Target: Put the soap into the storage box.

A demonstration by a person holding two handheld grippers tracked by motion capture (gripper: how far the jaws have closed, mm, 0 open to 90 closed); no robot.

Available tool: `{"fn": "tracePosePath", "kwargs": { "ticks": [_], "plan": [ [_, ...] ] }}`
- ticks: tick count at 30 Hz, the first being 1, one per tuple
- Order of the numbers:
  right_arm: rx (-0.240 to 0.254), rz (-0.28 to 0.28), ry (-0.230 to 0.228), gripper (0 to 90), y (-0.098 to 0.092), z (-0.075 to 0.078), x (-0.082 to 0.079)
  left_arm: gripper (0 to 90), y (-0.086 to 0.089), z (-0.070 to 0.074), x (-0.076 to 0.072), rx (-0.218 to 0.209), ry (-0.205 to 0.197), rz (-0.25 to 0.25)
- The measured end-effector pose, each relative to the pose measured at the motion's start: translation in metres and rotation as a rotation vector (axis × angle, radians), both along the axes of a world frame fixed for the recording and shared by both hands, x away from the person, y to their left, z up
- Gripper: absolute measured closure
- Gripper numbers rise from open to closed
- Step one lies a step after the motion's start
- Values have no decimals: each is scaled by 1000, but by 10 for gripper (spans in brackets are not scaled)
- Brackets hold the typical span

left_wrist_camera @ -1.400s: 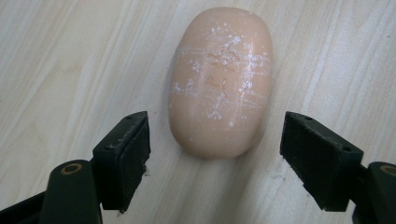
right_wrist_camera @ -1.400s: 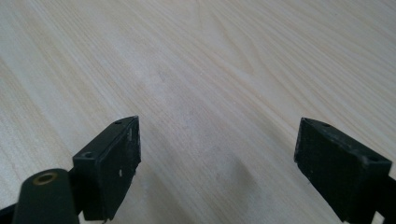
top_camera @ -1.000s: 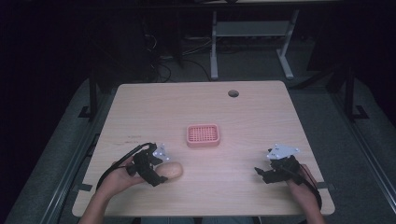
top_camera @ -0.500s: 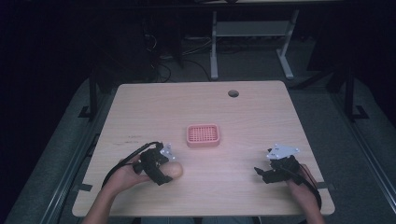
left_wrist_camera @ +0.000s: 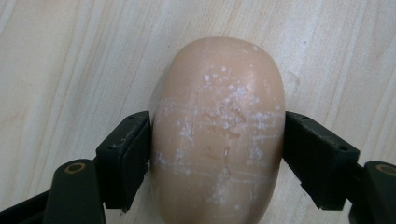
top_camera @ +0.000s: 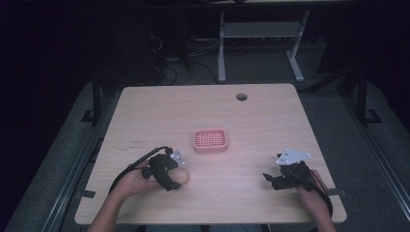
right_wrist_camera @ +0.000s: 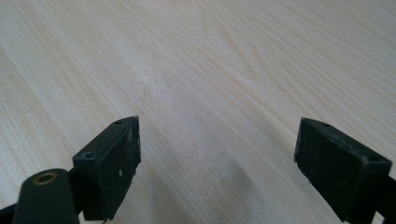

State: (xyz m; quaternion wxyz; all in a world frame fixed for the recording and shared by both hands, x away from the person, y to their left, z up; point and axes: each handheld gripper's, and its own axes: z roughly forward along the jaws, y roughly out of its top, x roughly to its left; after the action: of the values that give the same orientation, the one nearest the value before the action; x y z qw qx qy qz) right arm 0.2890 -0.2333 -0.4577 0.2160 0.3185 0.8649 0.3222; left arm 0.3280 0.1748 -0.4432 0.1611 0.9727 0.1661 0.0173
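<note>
A tan oval soap bar (left_wrist_camera: 219, 116), scuffed with white marks, lies on the light wooden table (top_camera: 203, 111) at the front left. My left gripper (left_wrist_camera: 217, 154) has one black jaw pressed against each side of the bar. In the high view the soap bar (top_camera: 183, 176) pokes out to the right of the left gripper (top_camera: 173, 179), which a hand holds low on the table. My right gripper (top_camera: 270, 181) rests at the front right, pointing left. In its own view the right gripper (right_wrist_camera: 217, 158) stands open over bare wood.
A small pink slotted tray (top_camera: 210, 140) sits at the table's middle, just beyond both grippers. A round cable hole (top_camera: 241, 96) lies near the far edge. Desk legs and cables stand on the dark floor behind the table.
The left gripper has slid a little to the right, so its jaws now sit around the soap bar. The right gripper has stayed put.
</note>
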Motion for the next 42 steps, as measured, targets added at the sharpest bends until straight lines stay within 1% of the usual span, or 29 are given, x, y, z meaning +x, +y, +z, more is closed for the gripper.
{"fn": "tracePosePath", "kwargs": {
  "ticks": [3, 5, 11, 15, 16, 19, 22, 28, 31, 33, 34, 38, 41, 42],
  "plan": [
    [-1, 1, -1, 139, 0, 0, 0, 275, -1, 0, 1, -4, -2, -3],
    [-3, 2, -5, 139, 0, 1, 0, 298, -1, 0, 1, -4, -5, -5],
    [2, 0, -5, 139, 0, 1, 0, 312, -2, 1, -2, 3, -15, -11],
    [7, -2, -3, 139, -1, 2, -1, 315, -3, 2, -3, 3, -12, -18],
    [8, 0, -8, 140, -1, 2, -1, 315, -3, 3, -3, -4, -15, -22],
    [15, -5, -11, 139, -3, 3, -1, 316, -2, 5, -3, -24, -15, -14],
    [15, -4, -15, 139, -4, 3, -1, 316, -2, 9, -1, -18, -22, -12],
    [19, -11, -14, 139, -5, 3, -1, 316, -3, 18, 1, -33, -33, -15],
    [19, -9, -14, 140, -4, 3, -1, 316, -5, 21, 3, -42, -29, -17],
    [18, -7, -16, 139, -4, 3, -1, 316, -6, 21, 4, -46, -31, -12],
    [18, -6, -17, 139, -4, 3, 0, 316, -7, 22, 5, -40, -29, -15],
    [20, -13, -15, 140, -3, 3, 0, 315, -8, 23, 10, -57, -22, -11],
    [21, -13, -15, 139, -3, 3, 0, 315, -10, 24, 13, -46, -20, -10],
    [19, -12, -13, 140, -3, 3, 0, 315, -11, 24, 14, -49, -19, -9]
  ]
}}
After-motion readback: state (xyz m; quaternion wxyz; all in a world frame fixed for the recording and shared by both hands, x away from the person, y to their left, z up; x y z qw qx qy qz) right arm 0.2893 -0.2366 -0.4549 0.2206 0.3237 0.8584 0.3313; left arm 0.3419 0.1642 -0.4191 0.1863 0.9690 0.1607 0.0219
